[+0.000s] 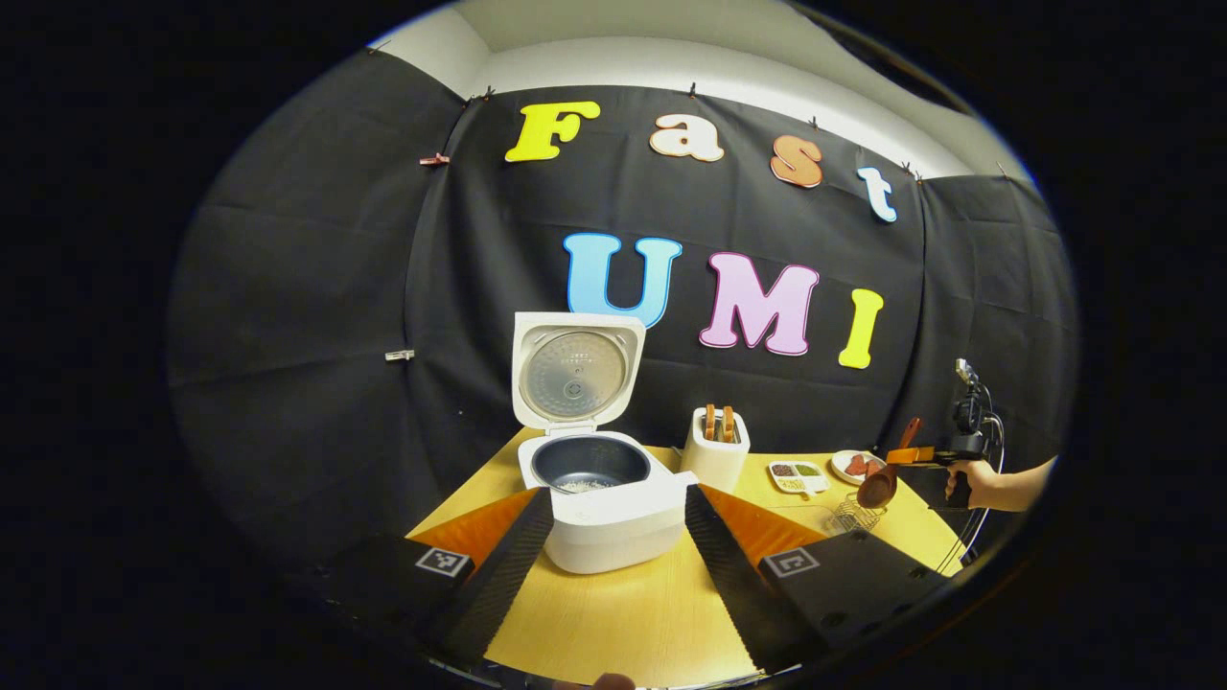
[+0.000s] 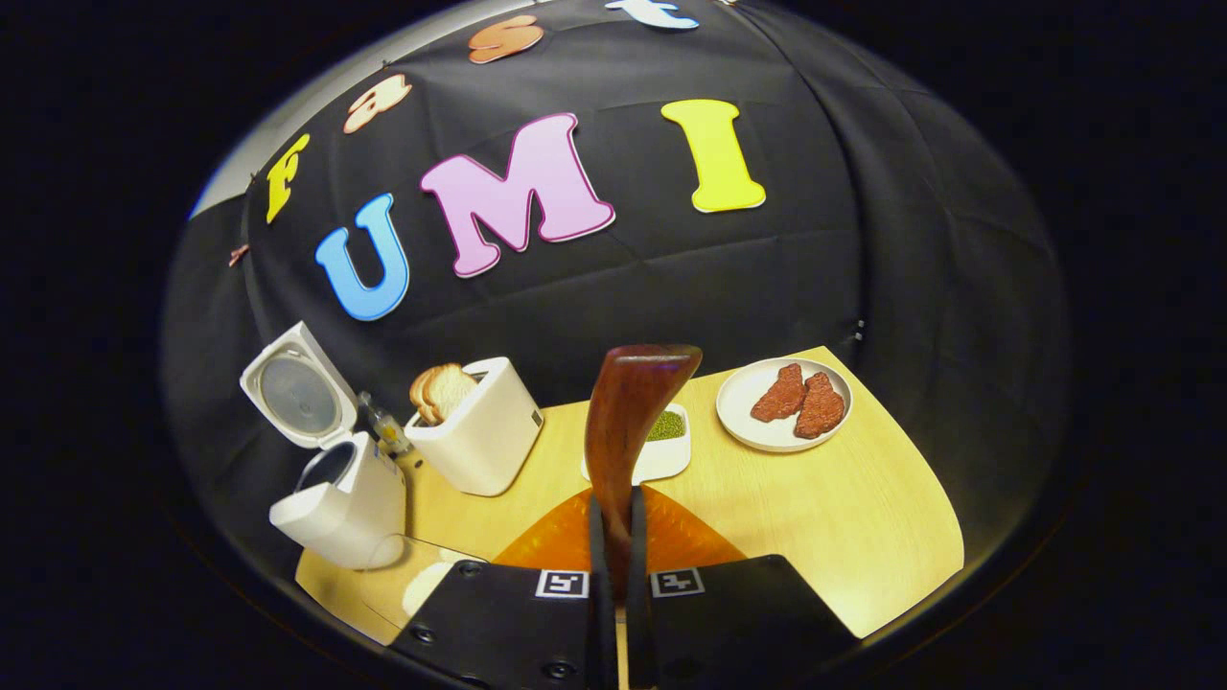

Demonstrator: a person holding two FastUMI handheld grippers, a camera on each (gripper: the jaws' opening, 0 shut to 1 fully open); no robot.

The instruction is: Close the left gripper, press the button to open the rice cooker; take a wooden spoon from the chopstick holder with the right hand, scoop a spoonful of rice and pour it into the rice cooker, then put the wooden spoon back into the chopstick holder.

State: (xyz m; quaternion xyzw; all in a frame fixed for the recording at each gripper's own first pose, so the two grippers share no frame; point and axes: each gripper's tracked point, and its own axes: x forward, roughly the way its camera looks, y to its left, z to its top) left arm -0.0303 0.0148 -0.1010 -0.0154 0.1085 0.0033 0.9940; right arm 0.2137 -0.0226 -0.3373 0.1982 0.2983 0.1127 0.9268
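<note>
Right gripper (image 2: 613, 537) is gripping wooden spoon (image 2: 628, 422), jaws pressing narrow on handle, bowl hanging down (seen from left gripper view) just above wire holder (image 1: 853, 515). Left gripper (image 1: 613, 546) is hovering with jaws wide, facing open rice cooker (image 1: 599, 489).

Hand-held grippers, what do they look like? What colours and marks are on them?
The left hand-held gripper has two long black ribbed fingers, see-through orange panels, and black blocks with square black-and-white markers. The right hand-held gripper matches: thin black fingers, orange panel, two square markers. In the left gripper view it shows orange and black with a black cable.
</note>
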